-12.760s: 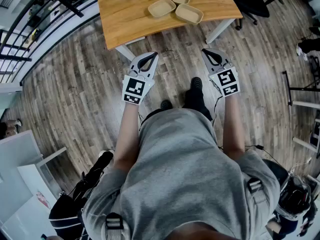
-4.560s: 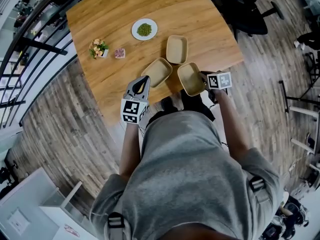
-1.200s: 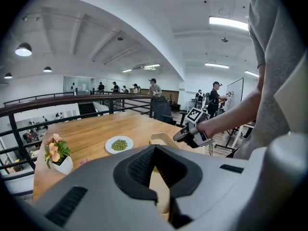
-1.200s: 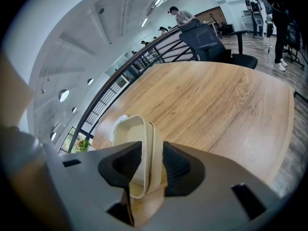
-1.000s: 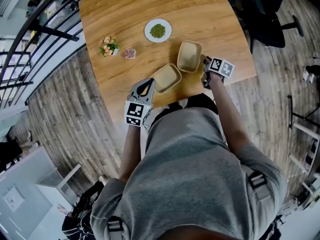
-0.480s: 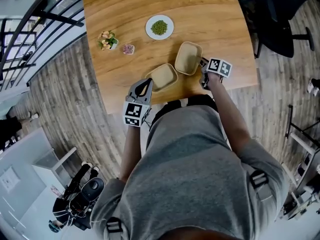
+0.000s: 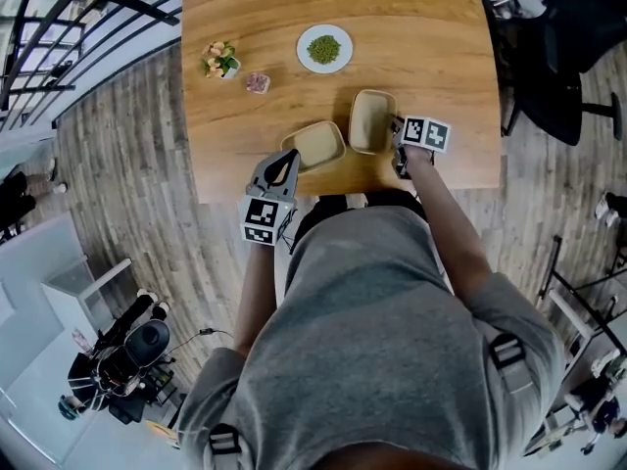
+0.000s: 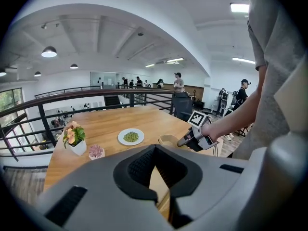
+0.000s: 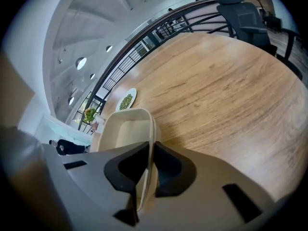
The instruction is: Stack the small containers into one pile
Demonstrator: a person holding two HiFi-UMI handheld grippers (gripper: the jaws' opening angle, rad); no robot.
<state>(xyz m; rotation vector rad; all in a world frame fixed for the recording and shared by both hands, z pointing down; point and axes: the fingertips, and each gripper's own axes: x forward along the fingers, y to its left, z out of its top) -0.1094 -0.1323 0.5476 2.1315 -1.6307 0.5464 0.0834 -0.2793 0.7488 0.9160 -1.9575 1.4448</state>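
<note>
At table (image 9: 216, 90) edge, right hand-held gripper (image 9: 150, 150) pinches container (image 9: 126, 129) rim, near end hidden behind jaws; left hand-held gripper (image 8: 155, 148) clenched.

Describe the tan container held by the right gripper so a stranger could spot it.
Find the wooden table and look along its near edge, by the person. Two tan containers lie there side by side; take the right-hand container. Unlike the left-hand container, its rim is clamped in the right gripper.
</note>
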